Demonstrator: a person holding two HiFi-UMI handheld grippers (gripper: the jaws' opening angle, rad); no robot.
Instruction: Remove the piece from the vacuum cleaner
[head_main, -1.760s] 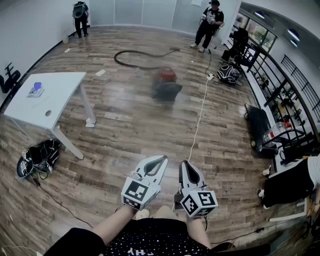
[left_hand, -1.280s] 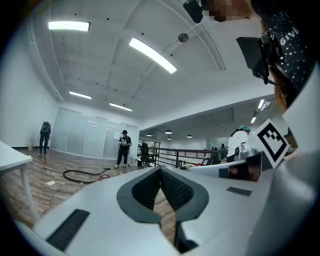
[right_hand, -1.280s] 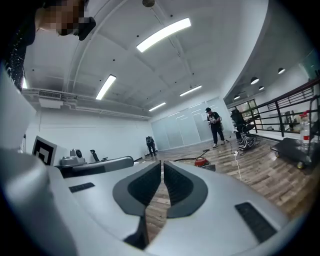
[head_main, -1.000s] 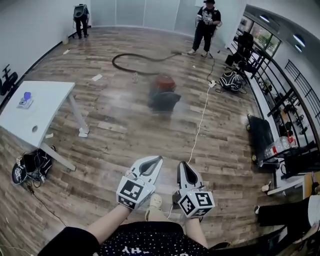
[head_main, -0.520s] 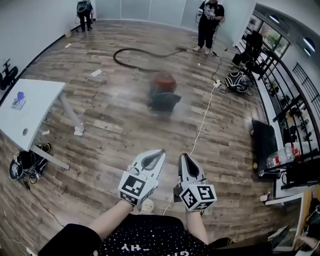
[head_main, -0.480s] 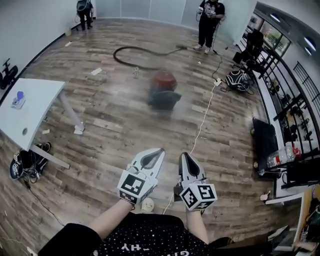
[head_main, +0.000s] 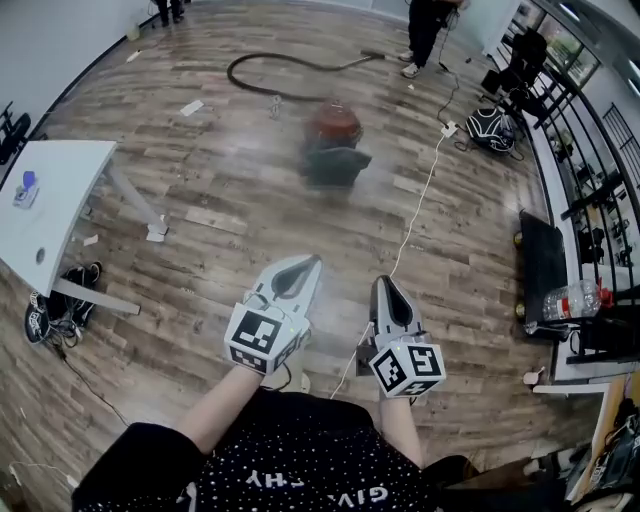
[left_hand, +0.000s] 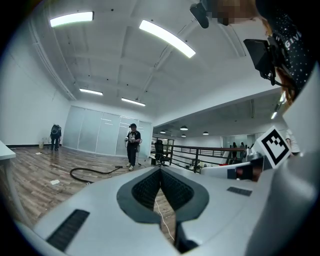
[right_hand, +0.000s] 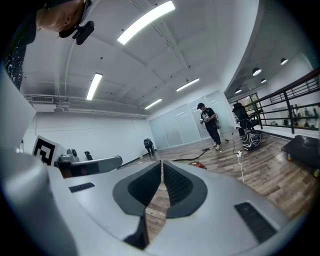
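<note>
- Underfoot, a wood-plank floor (head_main: 230, 200) runs the length of the room, with a white wall (head_main: 60, 40) on the left and a black railing (head_main: 585, 140) along the right side.
- Well ahead of both grippers, the vacuum cleaner (head_main: 333, 148) sits on the floor. It is red and dark and too blurred to tell its parts.
- Its dark hose (head_main: 285, 80) curls away behind it toward a person (head_main: 428, 30) standing at the far end.
- A white cable (head_main: 413, 215) trails over the boards from right of the vacuum cleaner down toward the grippers.
- At the left edge stands a white worktop (head_main: 50, 220) carrying a small blue object (head_main: 24, 184), with a dark bag (head_main: 55, 305) on the floor beside its legs.
- Along the right edge are a black bag (head_main: 497, 130) near the railing and a plastic bottle (head_main: 570, 300) lower down.
- The left gripper (head_main: 308, 262) and right gripper (head_main: 384, 284) are held side by side near the person's body. Each has its jaws pressed together and empty.
- Open boards lie between the grippers and the vacuum cleaner.
</note>
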